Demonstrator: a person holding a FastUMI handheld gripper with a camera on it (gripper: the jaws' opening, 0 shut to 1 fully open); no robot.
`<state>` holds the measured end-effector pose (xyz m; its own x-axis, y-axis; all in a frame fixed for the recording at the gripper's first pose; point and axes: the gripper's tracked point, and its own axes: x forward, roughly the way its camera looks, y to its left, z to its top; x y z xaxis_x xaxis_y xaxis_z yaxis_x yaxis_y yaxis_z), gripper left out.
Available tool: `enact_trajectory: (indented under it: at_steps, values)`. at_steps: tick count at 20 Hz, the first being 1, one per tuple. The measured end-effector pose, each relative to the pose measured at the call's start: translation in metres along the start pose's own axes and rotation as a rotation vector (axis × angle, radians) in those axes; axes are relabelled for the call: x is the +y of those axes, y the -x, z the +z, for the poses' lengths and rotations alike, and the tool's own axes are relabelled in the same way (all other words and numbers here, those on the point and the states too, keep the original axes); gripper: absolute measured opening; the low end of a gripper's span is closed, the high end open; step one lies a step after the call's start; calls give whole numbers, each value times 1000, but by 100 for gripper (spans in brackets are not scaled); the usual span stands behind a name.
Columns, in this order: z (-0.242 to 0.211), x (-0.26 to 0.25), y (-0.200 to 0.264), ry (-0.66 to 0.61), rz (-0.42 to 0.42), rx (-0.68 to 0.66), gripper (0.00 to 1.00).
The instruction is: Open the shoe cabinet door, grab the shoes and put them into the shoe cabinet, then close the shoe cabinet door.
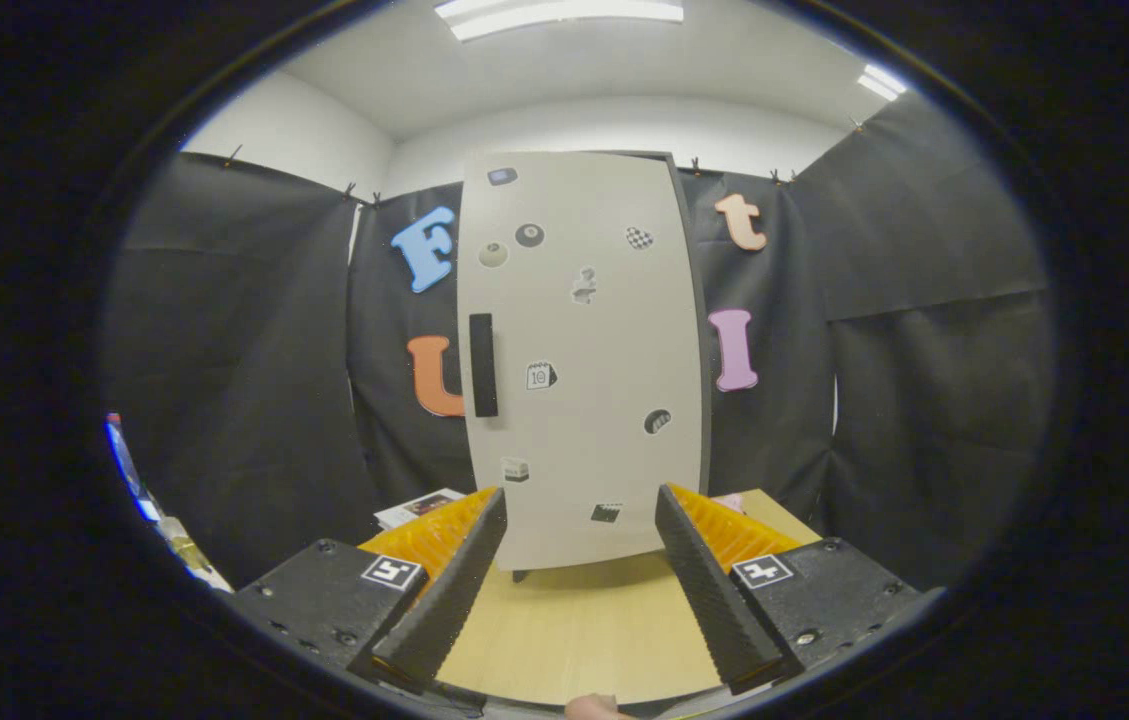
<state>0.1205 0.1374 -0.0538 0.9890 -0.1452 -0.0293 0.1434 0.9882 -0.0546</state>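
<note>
Shoe cabinet shut on the bench, fingers spread and holding nothing.

The wooden bench [574, 630] is seen carrying the shoe cabinet [584, 360], which stands upright beyond the fingers with its pale door [614, 470] closed. Small stickers are scattered over the door, and a dark vertical handle [483, 365] is fixed near its left edge. The gripper [579, 520] is held apart from the cabinet, its 2 fingers [454, 590] spread wide with only bare bench between them.
</note>
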Motion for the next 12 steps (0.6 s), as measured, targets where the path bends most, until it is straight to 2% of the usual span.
enact_trajectory:
  at_steps: [12]
  values:
    - [12, -11, 26, 23, -14, -77, 98]
